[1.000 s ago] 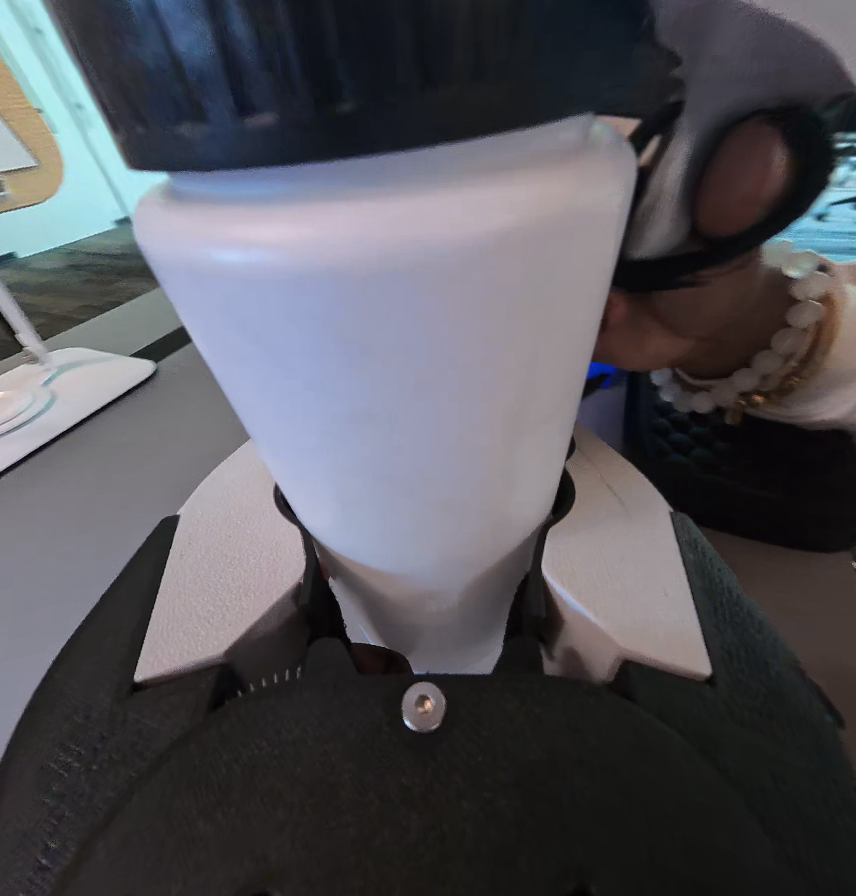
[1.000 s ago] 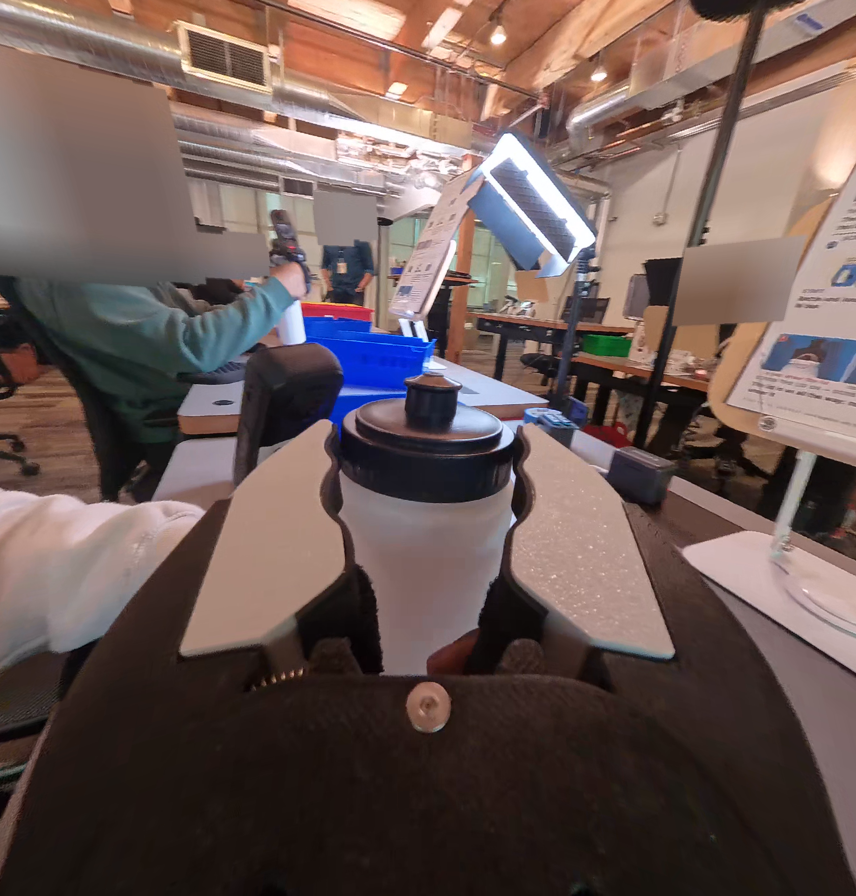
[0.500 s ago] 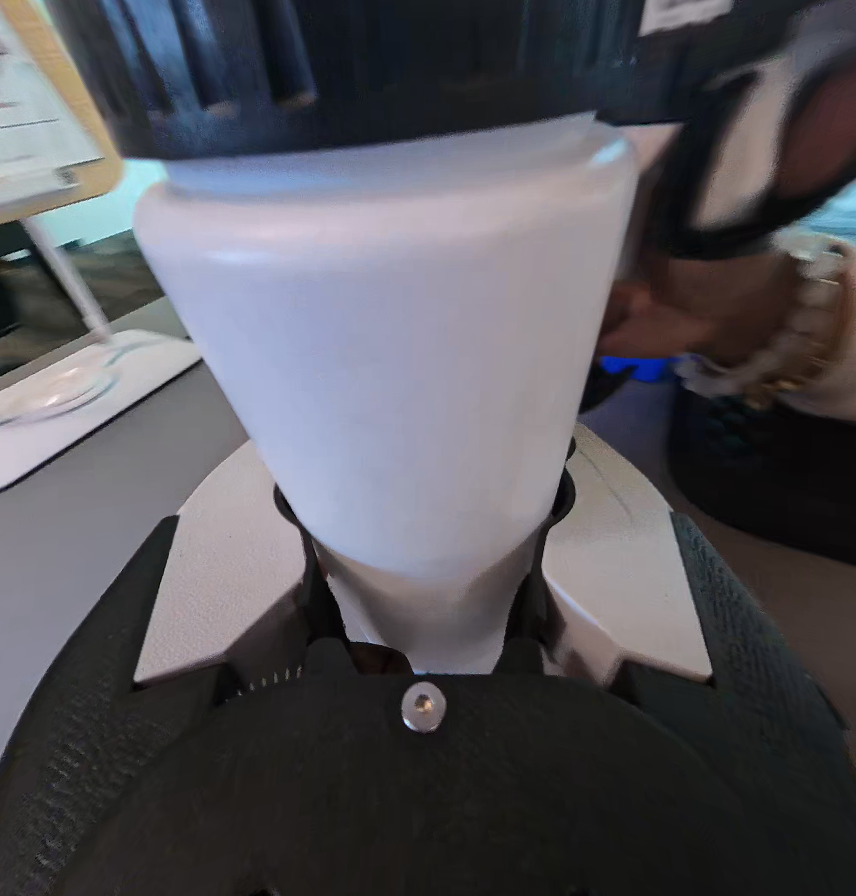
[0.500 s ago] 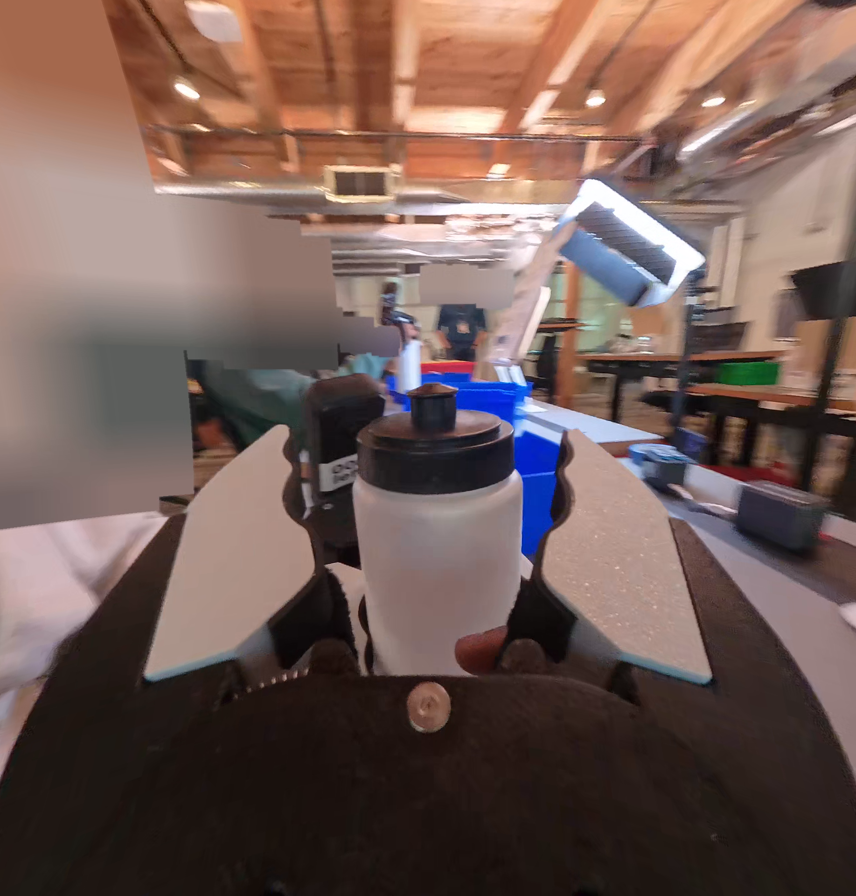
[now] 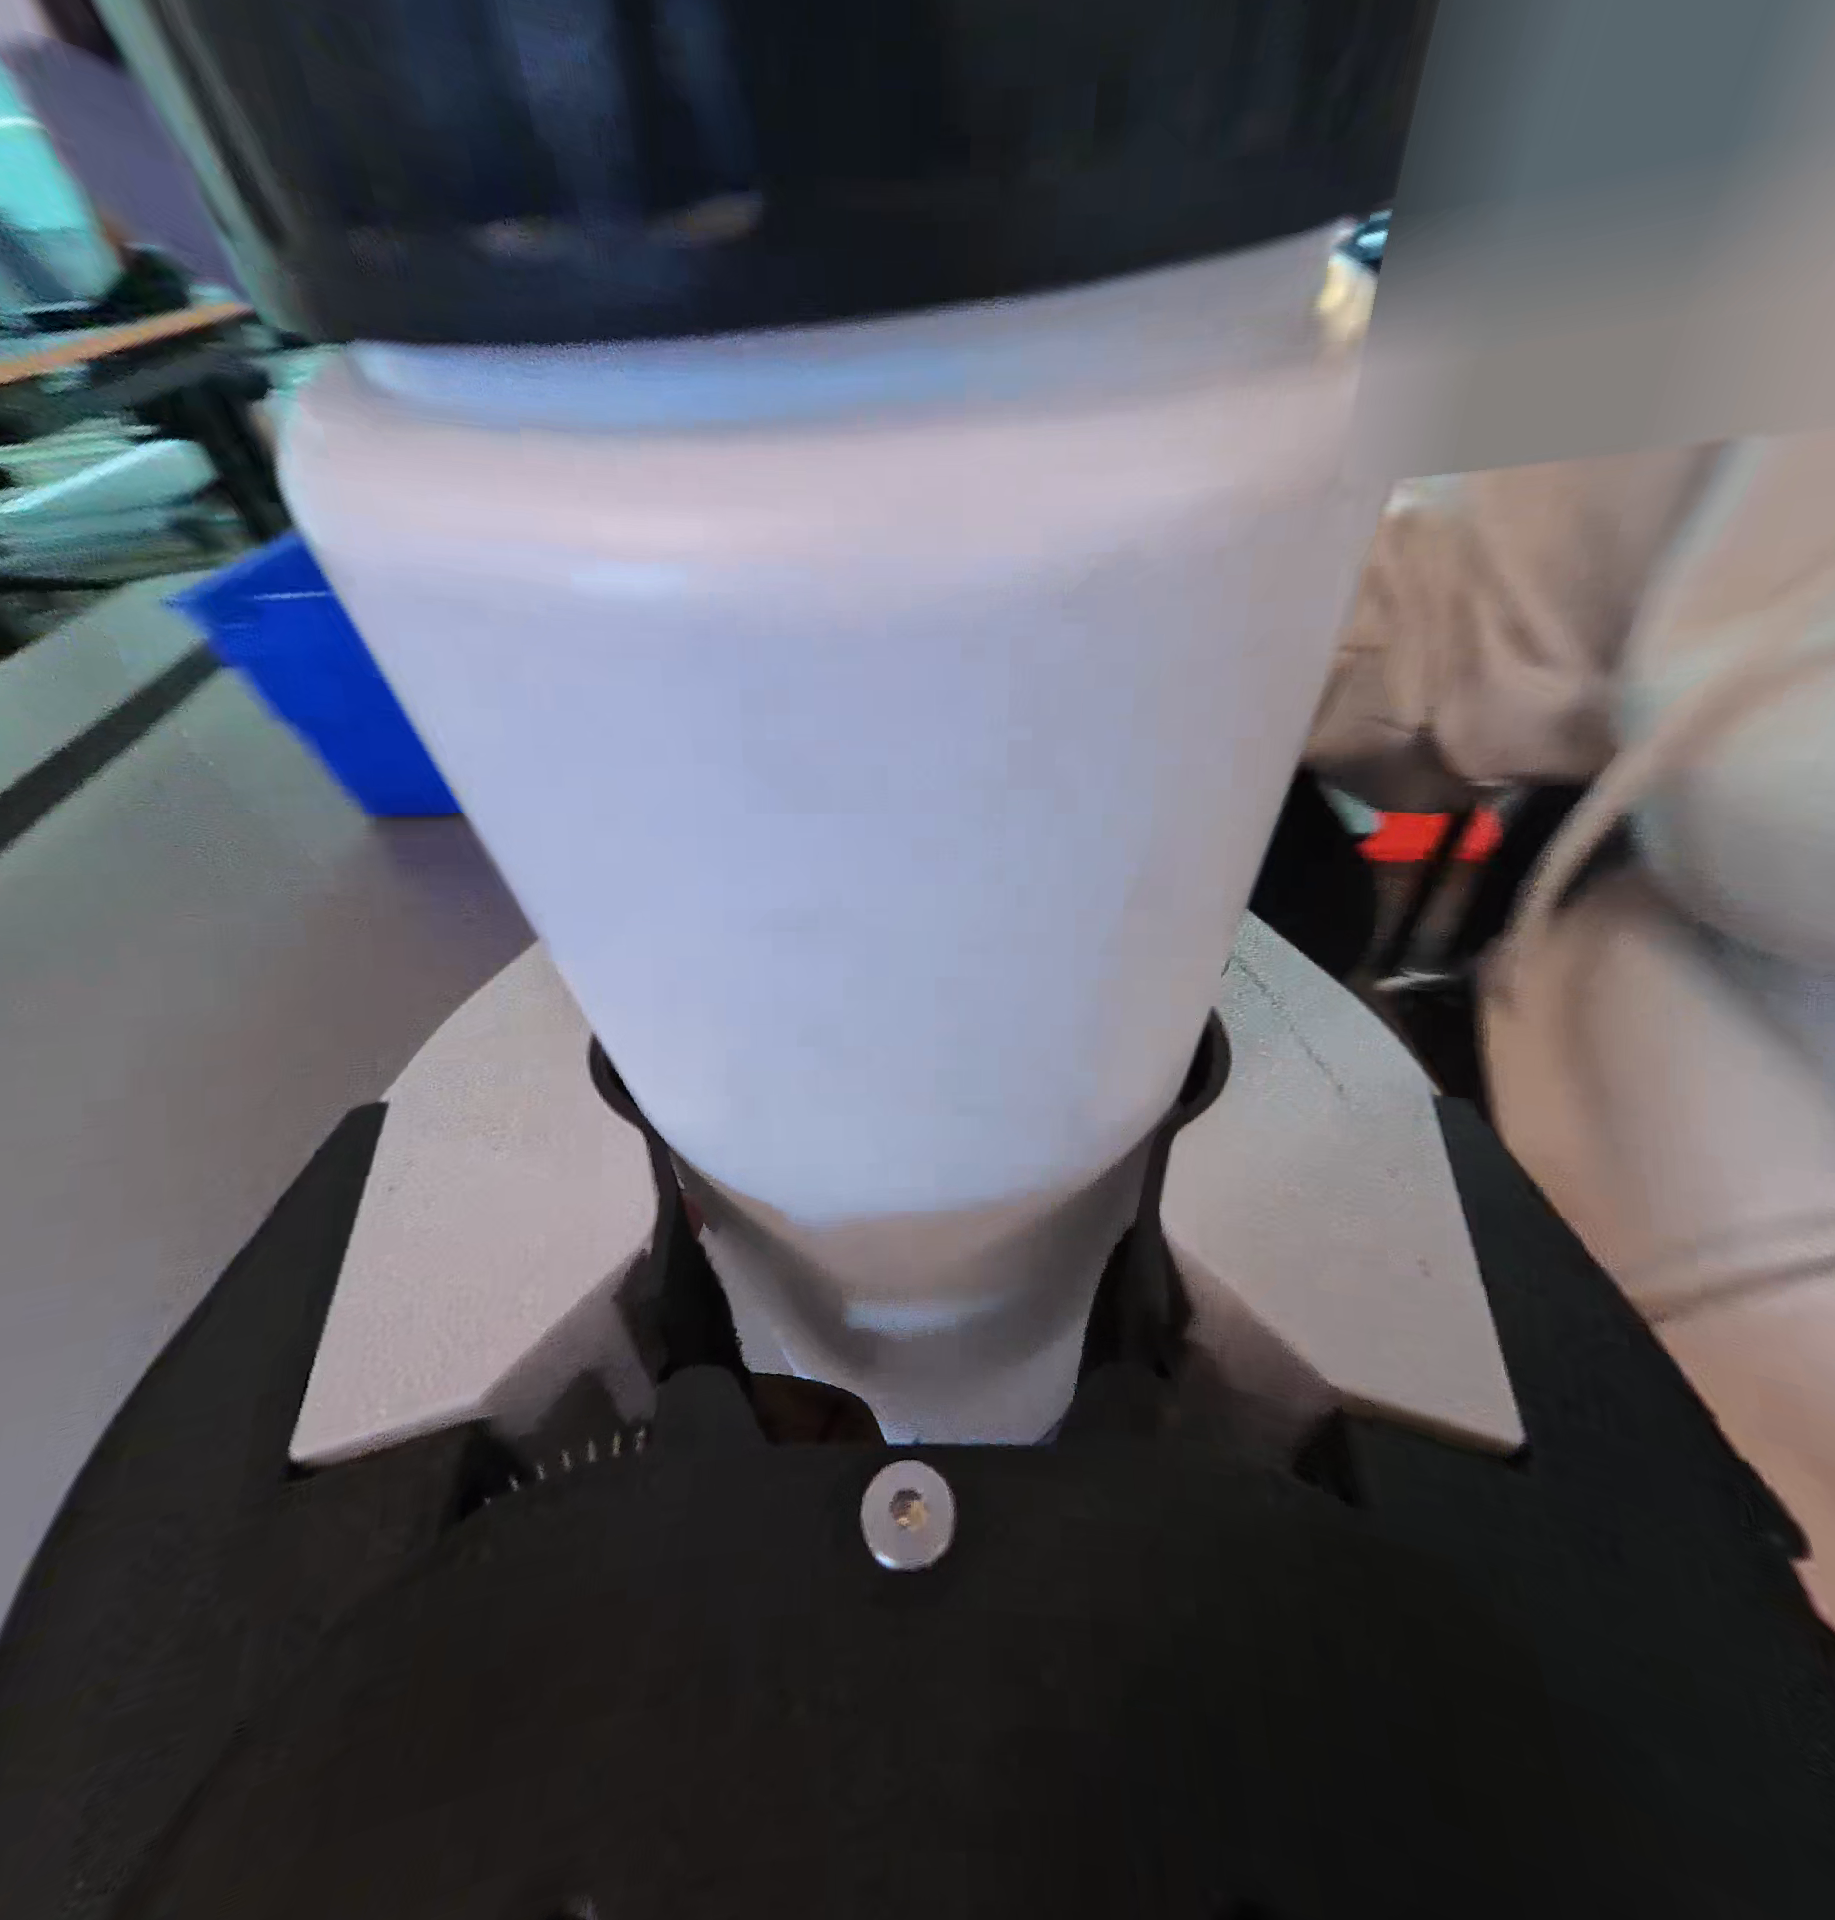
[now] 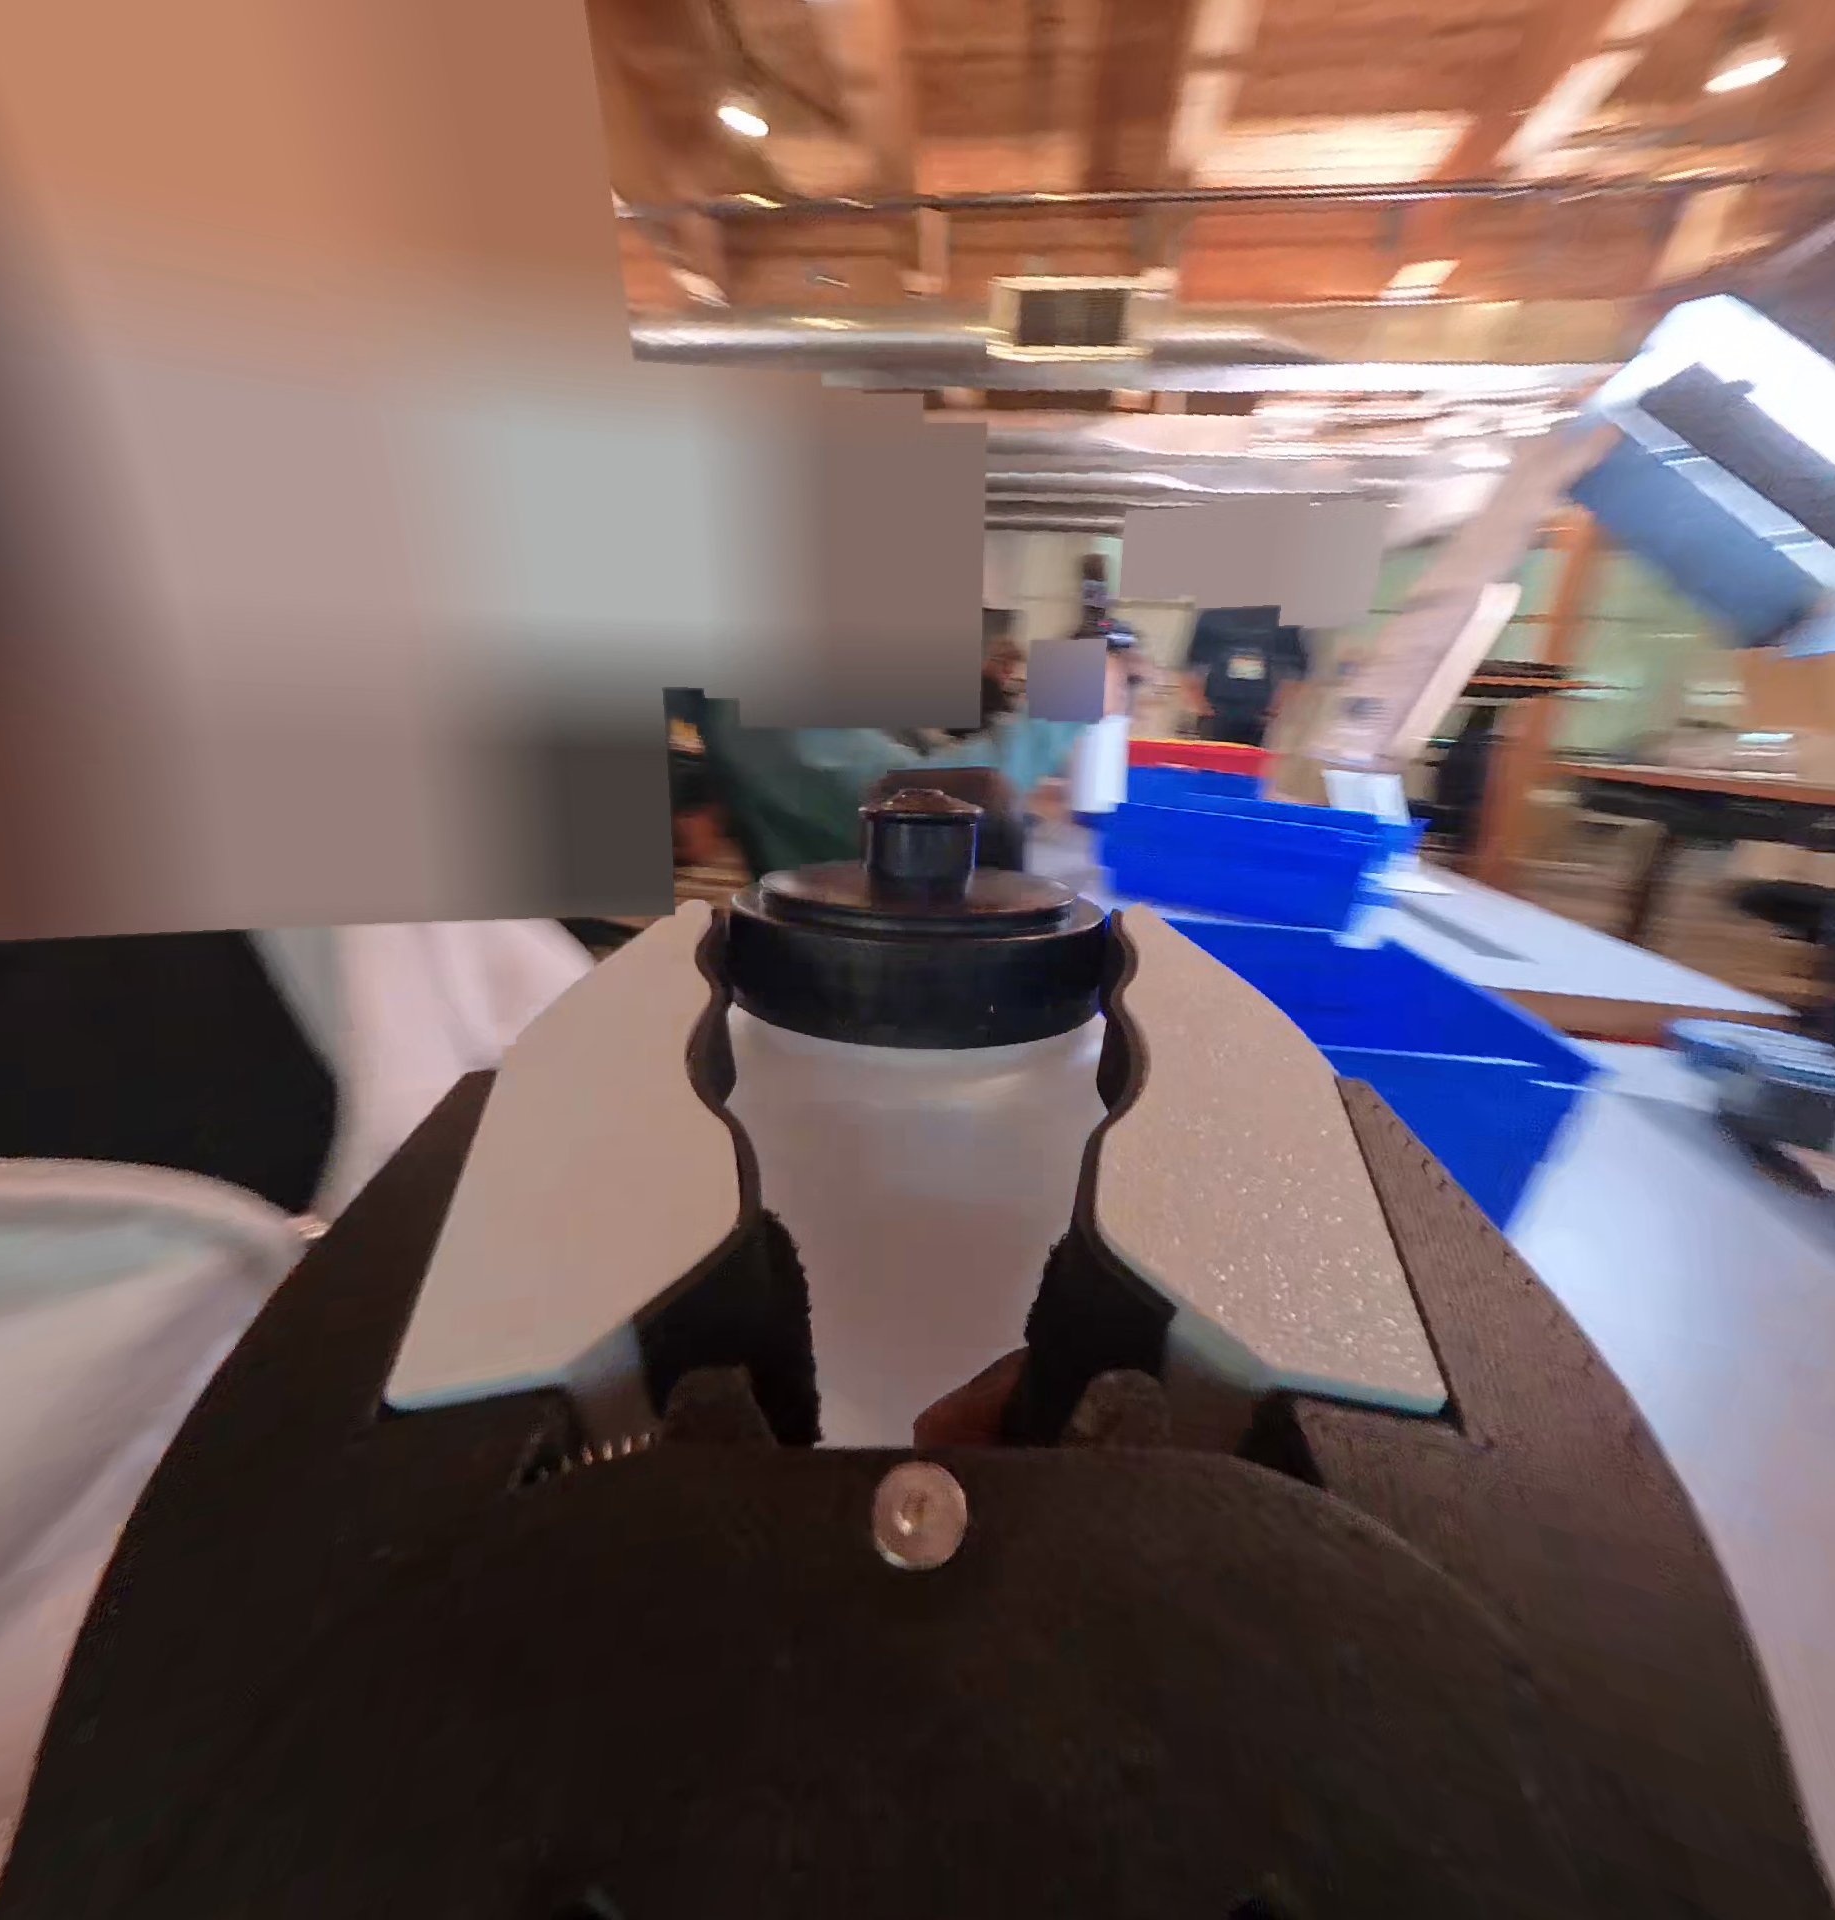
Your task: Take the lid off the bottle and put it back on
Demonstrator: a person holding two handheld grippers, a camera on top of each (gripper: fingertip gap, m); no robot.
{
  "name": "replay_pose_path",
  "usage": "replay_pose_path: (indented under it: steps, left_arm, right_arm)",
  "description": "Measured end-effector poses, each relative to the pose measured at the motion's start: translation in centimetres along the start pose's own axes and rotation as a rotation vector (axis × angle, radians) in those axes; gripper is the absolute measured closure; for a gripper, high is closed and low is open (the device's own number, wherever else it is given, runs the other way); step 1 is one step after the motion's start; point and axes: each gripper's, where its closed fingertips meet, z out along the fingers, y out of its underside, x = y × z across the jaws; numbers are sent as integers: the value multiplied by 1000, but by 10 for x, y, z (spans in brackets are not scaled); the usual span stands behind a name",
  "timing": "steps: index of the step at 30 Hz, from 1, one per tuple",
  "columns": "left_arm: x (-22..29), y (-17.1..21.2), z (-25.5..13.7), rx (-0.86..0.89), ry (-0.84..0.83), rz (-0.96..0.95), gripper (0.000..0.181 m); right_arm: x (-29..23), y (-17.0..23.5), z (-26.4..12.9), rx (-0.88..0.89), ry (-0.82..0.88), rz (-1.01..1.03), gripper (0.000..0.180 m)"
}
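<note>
Your left hand-held gripper (image 5: 897,1101) pinches the white bottle (image 5: 871,748) low on its body, the two pale fingers (image 5: 477,1247) pressed against either side, so the bottle rises up and fills the left wrist view with the black lid (image 5: 788,156) screwed on at its top. Behind it on the left, a blue bin (image 5: 310,675) sits on the grey worktop (image 5: 113,987); a pale sleeve (image 5: 1671,987) crosses the right edge. Your right hand-held gripper (image 6: 908,971) is closed around the lid (image 6: 908,977), its fingertips touching the lid's ribbed rim on both sides while the bottle (image 6: 908,1195) stands upright between the fingers. More blue bins (image 6: 1360,935) lie farther right on the worktop (image 6: 1671,1455).
</note>
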Motion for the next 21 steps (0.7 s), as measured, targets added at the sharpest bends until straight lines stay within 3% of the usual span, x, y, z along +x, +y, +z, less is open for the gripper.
replay_pose_path:
  steps: [3,5,8,10,12,16,19,21]
  left_arm:
    - [10,-1,2,10,58,-18,79]
    - [-5,0,1,-1,-34,-25,79]
    - [-51,7,-9,-50,-343,-47,79]
    - [-76,12,-20,-59,-526,-101,79]
    - [-85,14,-24,-53,-588,-144,79]
    - [-81,12,-20,-50,-573,-103,79]
    - [-67,8,-11,-28,-463,-78,79]
    - [-51,5,-6,-3,-333,-78,79]
  right_arm:
    - [-8,-1,-2,44,-100,79,111]
    - [0,-1,-3,59,-54,69,111]
    - [27,-11,-8,117,164,2,87]
    - [49,-10,-14,90,365,-51,83]
    - [58,-6,-13,31,496,-126,81]
    - [58,2,-4,-65,595,-207,89]
    - [50,-1,-3,-48,542,-187,109]
    - [41,-2,-2,-51,430,-133,110]
